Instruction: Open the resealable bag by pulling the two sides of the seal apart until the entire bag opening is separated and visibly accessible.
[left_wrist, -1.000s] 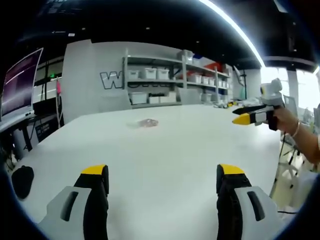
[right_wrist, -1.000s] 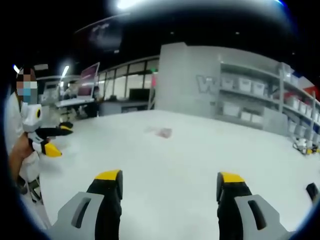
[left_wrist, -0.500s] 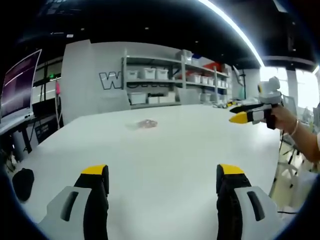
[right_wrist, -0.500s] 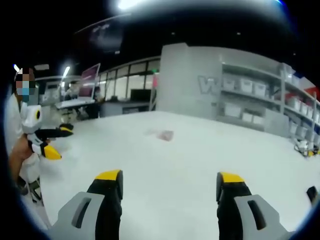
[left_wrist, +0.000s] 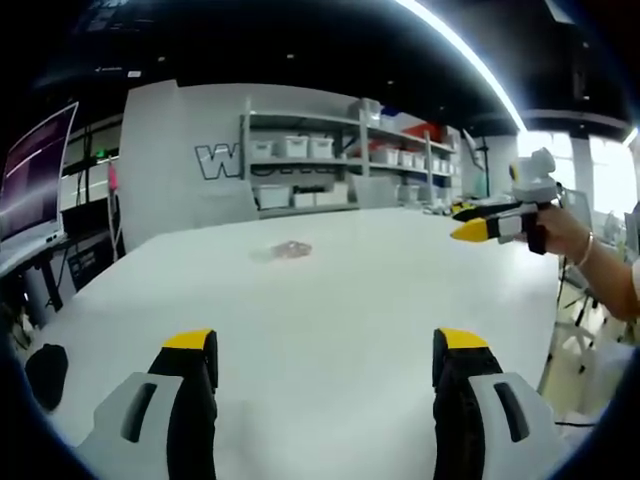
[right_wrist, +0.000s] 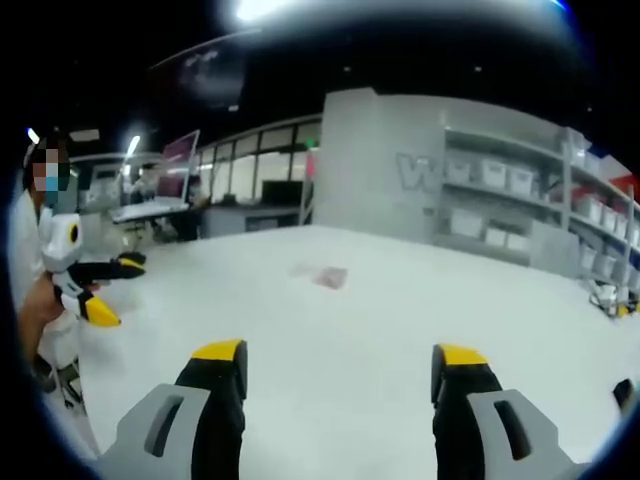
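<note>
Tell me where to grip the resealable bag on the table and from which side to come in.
The resealable bag lies flat and far off on the white table, too small to show where its seal runs. Judging by that flat pose, come down from above and pinch one edge with each tool, the left tool and right tool, both open. Move closer first to find the seal.

bright ceiling strip light (left_wrist: 470, 60), glare on table (left_wrist: 330, 300), perhaps slightly soft focus
</note>
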